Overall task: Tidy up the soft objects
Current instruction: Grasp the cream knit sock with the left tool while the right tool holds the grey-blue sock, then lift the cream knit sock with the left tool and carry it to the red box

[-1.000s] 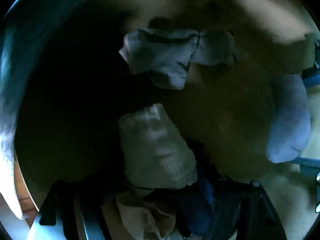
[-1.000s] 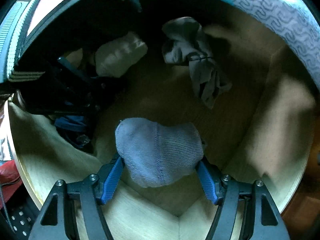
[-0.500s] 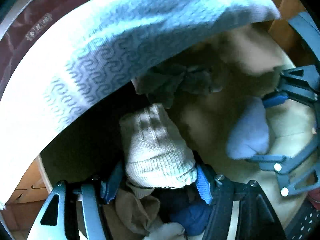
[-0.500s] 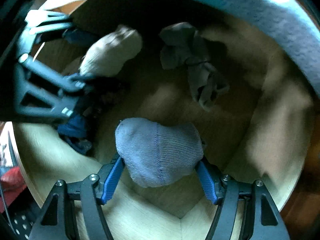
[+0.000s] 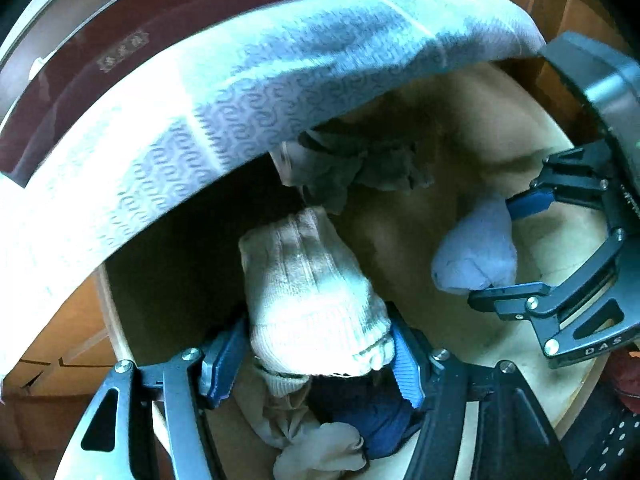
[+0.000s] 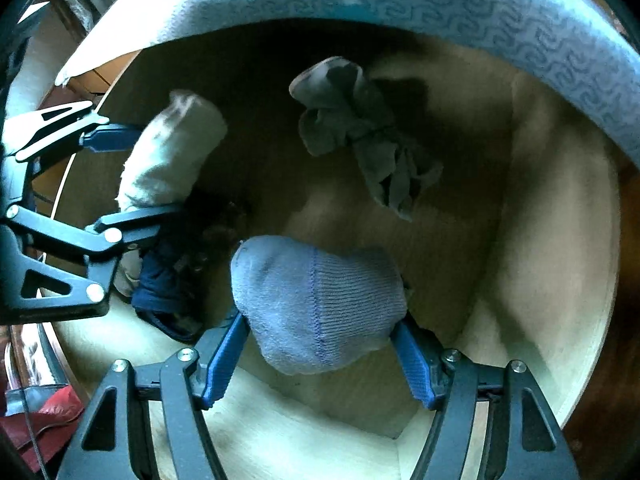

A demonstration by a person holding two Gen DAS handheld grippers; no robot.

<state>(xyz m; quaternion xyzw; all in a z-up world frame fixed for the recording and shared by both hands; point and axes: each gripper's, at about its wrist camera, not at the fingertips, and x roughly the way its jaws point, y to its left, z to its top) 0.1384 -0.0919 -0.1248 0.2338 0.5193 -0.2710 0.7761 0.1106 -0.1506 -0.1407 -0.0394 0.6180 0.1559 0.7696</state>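
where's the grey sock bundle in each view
Left wrist: the grey sock bundle lies upper centre, just under the patterned towel.
Right wrist: the bundle lies upper centre, above the blue sock.
Shared landmark: the patterned towel arching across the top.

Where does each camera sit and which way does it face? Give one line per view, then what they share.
Left wrist: sits on the left gripper, looking steeply down along its fingers at the cream sock they clamp; the right gripper shows at right.
Right wrist: sits on the right gripper, looking steeply down at the blue sock it clamps; the left gripper shows at left.
Shared: both socks, the grey sock bundle, the navy sock, the wooden surface and the patterned cloth overhead.
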